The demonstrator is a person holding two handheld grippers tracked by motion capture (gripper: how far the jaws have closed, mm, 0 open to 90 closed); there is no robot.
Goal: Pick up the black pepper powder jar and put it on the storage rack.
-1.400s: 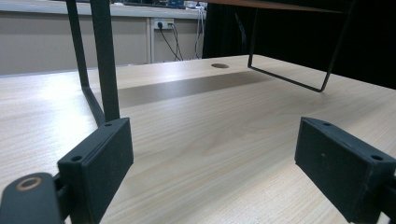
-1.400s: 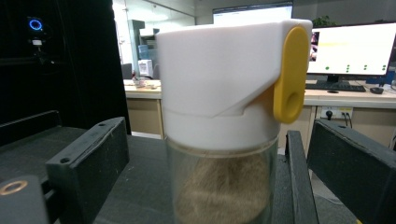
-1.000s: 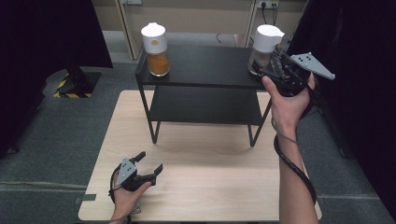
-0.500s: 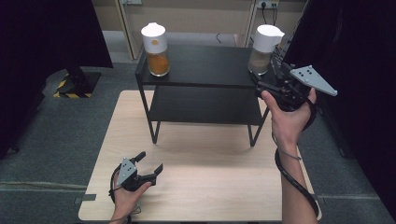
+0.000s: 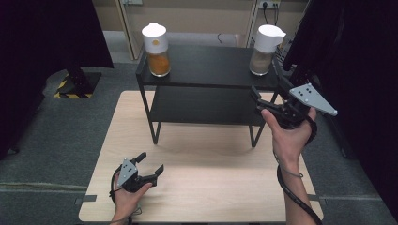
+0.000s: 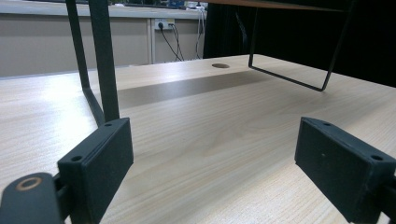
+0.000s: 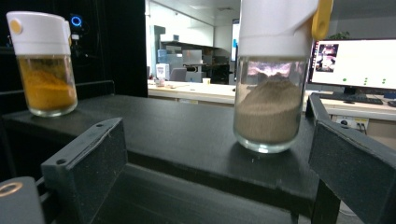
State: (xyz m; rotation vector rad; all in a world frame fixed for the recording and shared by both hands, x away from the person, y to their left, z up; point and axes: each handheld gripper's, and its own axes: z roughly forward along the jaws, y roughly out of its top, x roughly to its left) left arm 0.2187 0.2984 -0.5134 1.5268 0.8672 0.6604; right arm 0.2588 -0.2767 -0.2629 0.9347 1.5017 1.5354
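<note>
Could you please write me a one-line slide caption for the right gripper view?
Open right gripper faces a jar of beige powder on the black shelf, with an orange-powder jar farther along it.

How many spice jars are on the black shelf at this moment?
2. The orange-powder jar stands at the left end of the black shelf's top; the brown-powder jar stands at its right end, just ahead of the right tool. The lower tier looks bare.
</note>
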